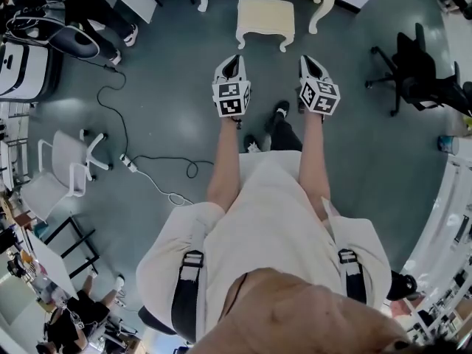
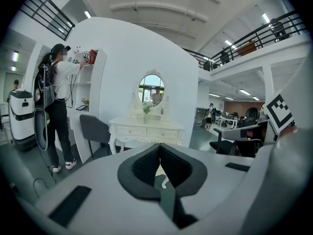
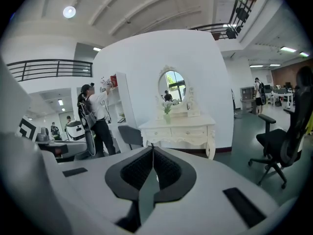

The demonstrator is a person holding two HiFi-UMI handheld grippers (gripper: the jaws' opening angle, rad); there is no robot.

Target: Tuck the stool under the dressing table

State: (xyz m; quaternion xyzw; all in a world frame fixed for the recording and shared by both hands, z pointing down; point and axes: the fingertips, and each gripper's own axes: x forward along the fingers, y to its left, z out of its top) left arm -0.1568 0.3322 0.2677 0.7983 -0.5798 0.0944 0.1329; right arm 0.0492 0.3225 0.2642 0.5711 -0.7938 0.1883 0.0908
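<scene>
We see a grey-green floor (image 1: 369, 168), a black office chair (image 1: 417, 72) and a white chair (image 1: 66, 164) on it, a curved white wall (image 2: 122, 67), and railed balconies (image 2: 274, 31) under ceiling lights (image 3: 69, 11).

No words or numbers can be read; the cubes (image 1: 231, 98) on the left gripper (image 1: 231, 66) and right gripper (image 1: 313, 65) show only black-and-white squares.

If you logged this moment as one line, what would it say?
left gripper: shut, empty | right gripper: shut, empty | stool: untouched, in front of dressing table, not yet tucked
</scene>
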